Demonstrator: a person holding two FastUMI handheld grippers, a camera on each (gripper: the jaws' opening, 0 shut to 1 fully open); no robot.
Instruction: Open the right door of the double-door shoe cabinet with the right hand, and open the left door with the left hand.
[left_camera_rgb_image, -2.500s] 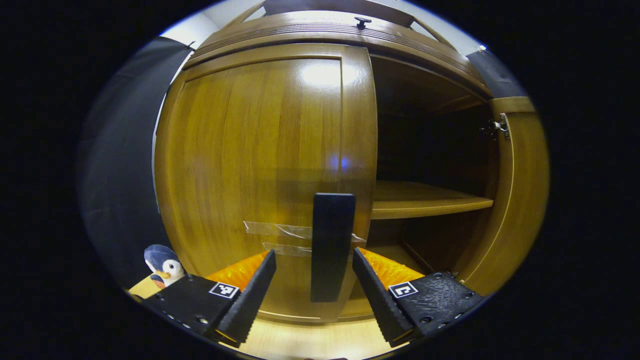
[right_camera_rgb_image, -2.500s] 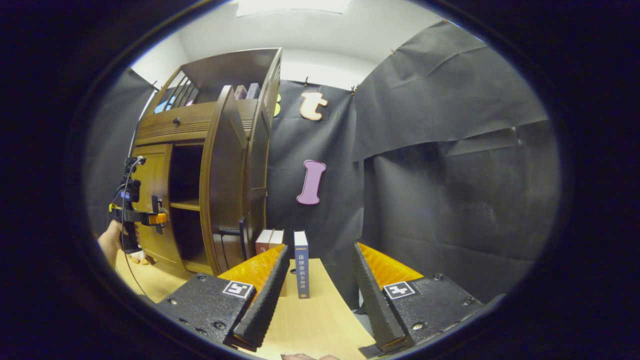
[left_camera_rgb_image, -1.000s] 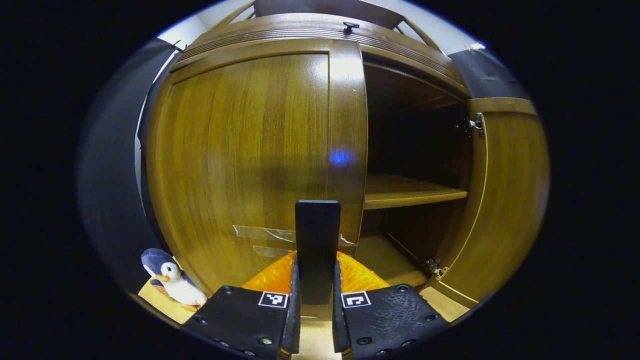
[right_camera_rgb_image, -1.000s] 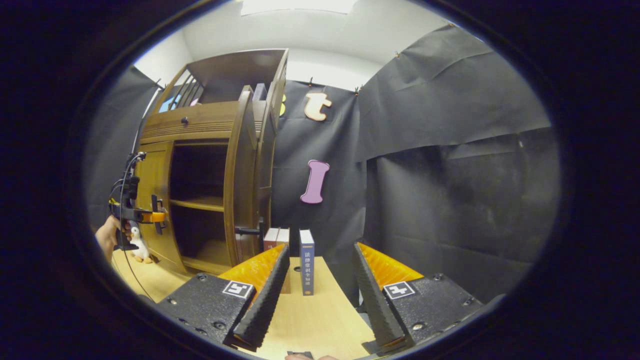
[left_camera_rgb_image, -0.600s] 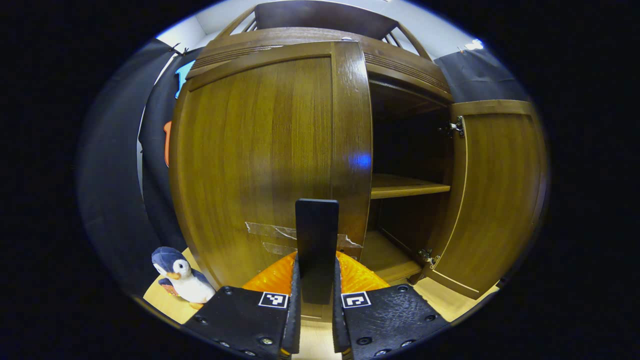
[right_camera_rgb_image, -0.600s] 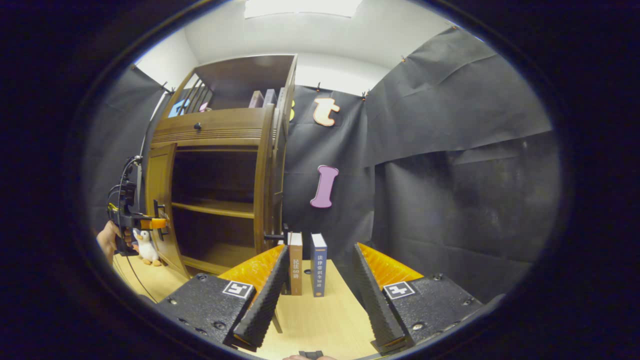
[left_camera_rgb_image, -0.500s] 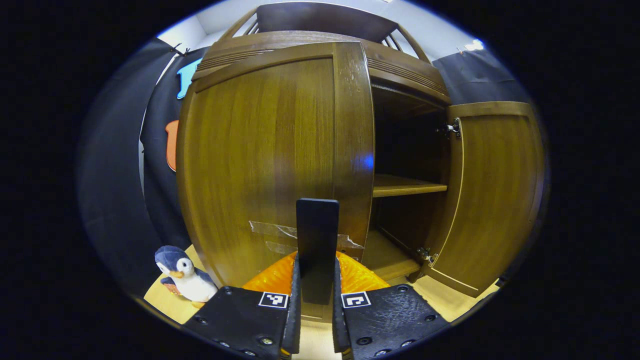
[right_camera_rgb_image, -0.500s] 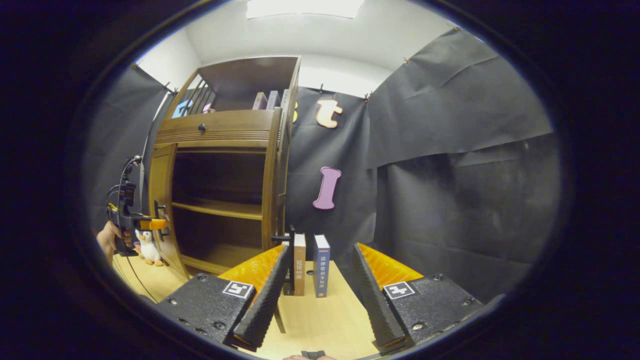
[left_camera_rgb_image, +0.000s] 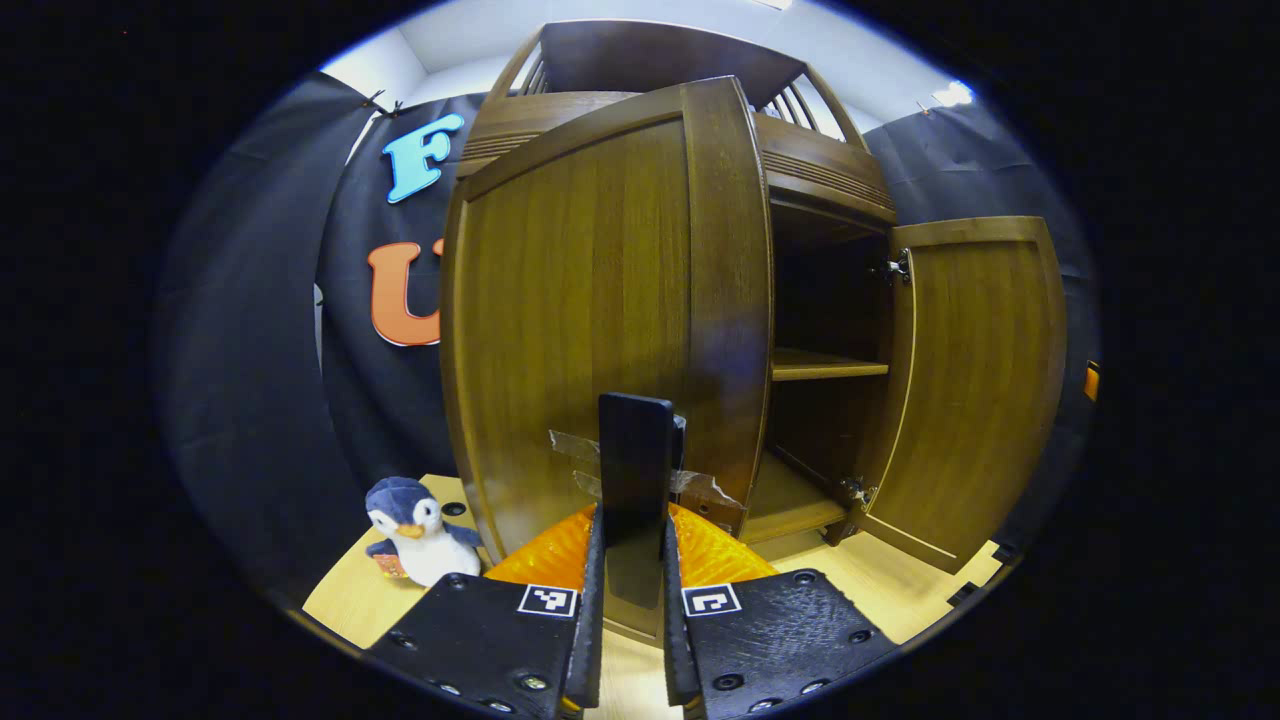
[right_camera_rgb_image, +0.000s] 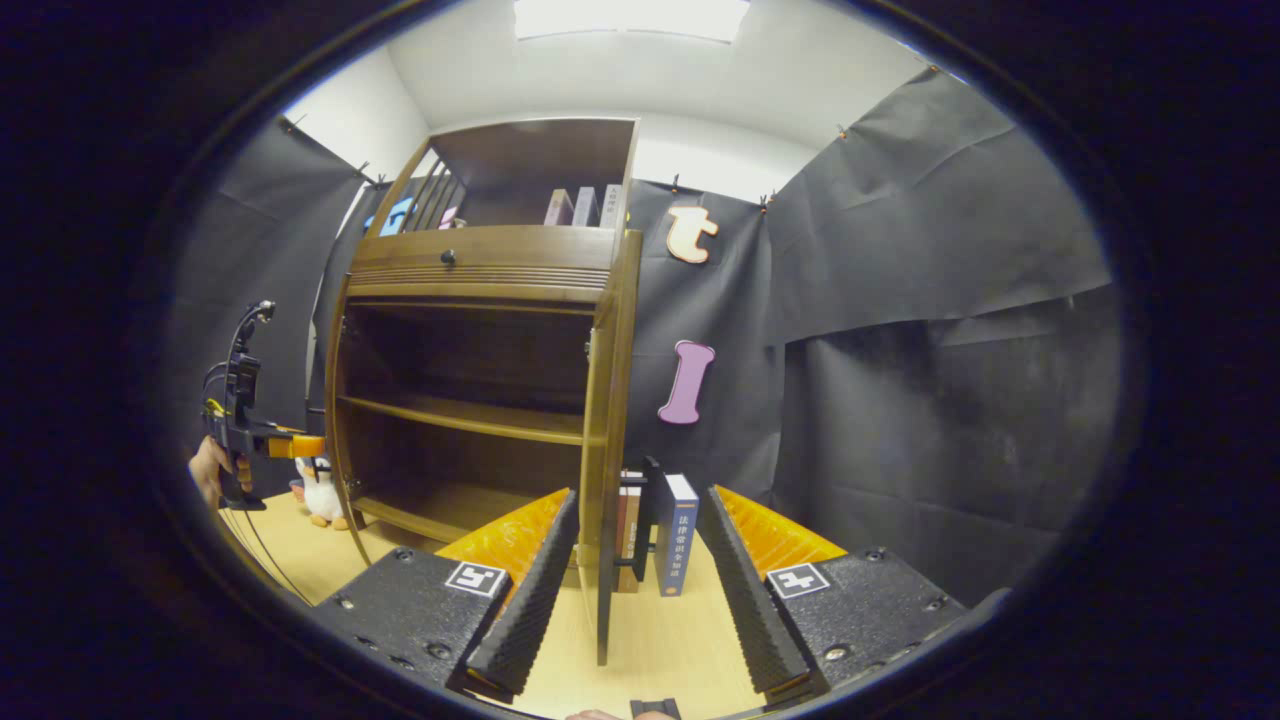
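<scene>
Left gripper (left_camera_rgb_image: 630, 640): I have it clamped on the left door's handle (left_camera_rgb_image: 634, 470); left door (left_camera_rgb_image: 600, 320) swung out.
Right gripper (right_camera_rgb_image: 625, 590): jaws wide, holding nothing; right door (right_camera_rgb_image: 610, 440) edge-on just ahead.
Hidden: the handle's lower end, between my fingers.
Writing: book (right_camera_rgb_image: 678, 548) spines on the table (right_camera_rgb_image: 650, 640), too small to read.

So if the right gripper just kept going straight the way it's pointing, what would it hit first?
Probably the right door, seen edge-on between the open jaws of the right gripper. Its black handle and the books lie just behind, though depth is hard to judge.
</scene>
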